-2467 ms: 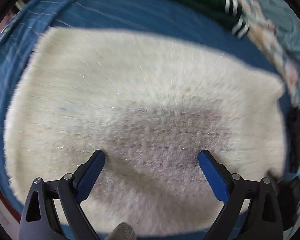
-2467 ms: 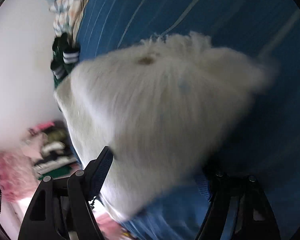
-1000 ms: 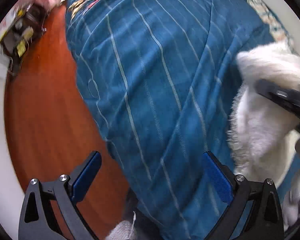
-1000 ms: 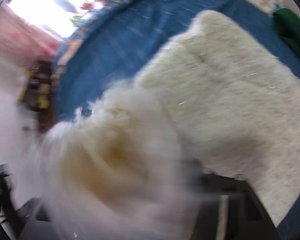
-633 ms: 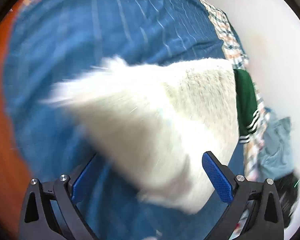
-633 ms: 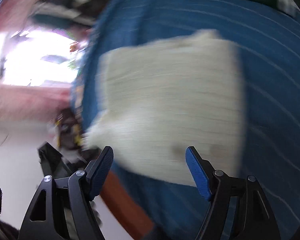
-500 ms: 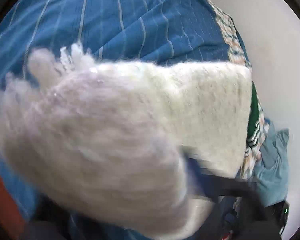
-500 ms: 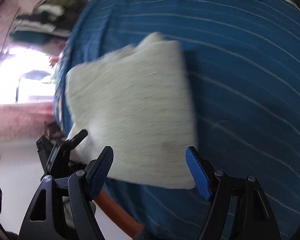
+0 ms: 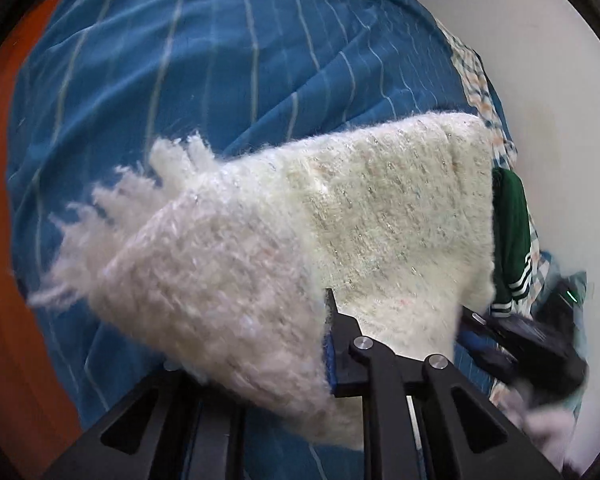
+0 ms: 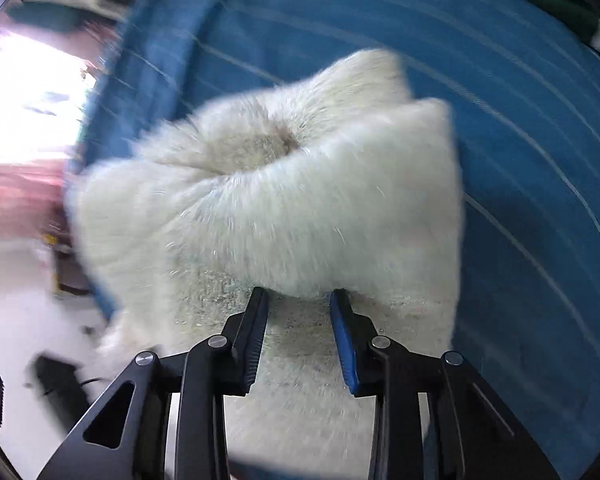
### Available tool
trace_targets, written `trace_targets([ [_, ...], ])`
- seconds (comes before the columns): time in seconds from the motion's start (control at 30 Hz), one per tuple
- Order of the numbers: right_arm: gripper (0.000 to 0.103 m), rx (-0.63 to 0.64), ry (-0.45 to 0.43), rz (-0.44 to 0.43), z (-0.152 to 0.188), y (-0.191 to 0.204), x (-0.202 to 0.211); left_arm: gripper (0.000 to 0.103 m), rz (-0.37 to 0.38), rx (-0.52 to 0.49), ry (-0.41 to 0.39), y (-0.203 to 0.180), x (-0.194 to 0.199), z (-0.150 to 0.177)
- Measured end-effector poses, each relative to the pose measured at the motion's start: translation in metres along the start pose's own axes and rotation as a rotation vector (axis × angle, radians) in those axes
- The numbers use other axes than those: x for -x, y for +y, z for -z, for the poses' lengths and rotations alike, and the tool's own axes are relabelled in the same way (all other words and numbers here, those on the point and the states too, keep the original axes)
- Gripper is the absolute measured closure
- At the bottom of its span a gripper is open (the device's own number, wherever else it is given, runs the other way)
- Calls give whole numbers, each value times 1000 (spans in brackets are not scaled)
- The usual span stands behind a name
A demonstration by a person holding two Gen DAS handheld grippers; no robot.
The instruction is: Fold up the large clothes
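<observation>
A white fuzzy sweater (image 9: pixel 388 216) lies on the blue striped bedcover (image 9: pixel 204 60). My left gripper (image 9: pixel 300 324) is shut on its near corner, and the fluffy fabric bunches over the jaws and hides the left finger. In the right wrist view the same sweater (image 10: pixel 300 200) is puckered into a raised fold. My right gripper (image 10: pixel 298 296) has its jaws closing on that fold, with both pads against the fabric. A flat layer of the sweater lies beneath its fingers.
A dark green garment with white stripes (image 9: pixel 508 232) and plaid cloth (image 9: pixel 476 80) lie along the bed's far edge by the white wall. Red-brown floor (image 9: pixel 4 260) borders the bed on the left. More blue bedcover (image 10: pixel 520 120) stretches to the right of the sweater.
The left gripper swung from over bare bedcover to the sweater and shut on its corner. The right gripper dropped to the sweater's near edge and narrowed its jaws around a fold.
</observation>
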State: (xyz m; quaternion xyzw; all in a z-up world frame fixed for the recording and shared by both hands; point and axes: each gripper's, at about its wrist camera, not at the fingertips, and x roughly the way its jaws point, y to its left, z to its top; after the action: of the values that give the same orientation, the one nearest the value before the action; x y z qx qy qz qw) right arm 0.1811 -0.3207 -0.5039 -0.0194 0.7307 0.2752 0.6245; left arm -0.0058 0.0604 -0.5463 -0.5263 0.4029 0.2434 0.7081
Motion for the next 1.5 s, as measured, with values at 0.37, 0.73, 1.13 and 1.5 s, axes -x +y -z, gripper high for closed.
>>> trace_targets([
  [0.37, 68, 73, 15, -136, -17, 35, 53, 42, -109, -112, -5, -10, 41, 9],
  [0.73, 43, 143, 0, -243, -22, 25, 53, 11, -124, -40, -5, 5, 37, 10],
  [1.13, 25, -166, 116, -772, 24, -131, -52, 80, 38, 138, -77, 27, -5, -32],
  [1.5, 53, -194, -58, -907, 2, -68, -33, 85, 52, 5, -91, -2, 32, -83],
])
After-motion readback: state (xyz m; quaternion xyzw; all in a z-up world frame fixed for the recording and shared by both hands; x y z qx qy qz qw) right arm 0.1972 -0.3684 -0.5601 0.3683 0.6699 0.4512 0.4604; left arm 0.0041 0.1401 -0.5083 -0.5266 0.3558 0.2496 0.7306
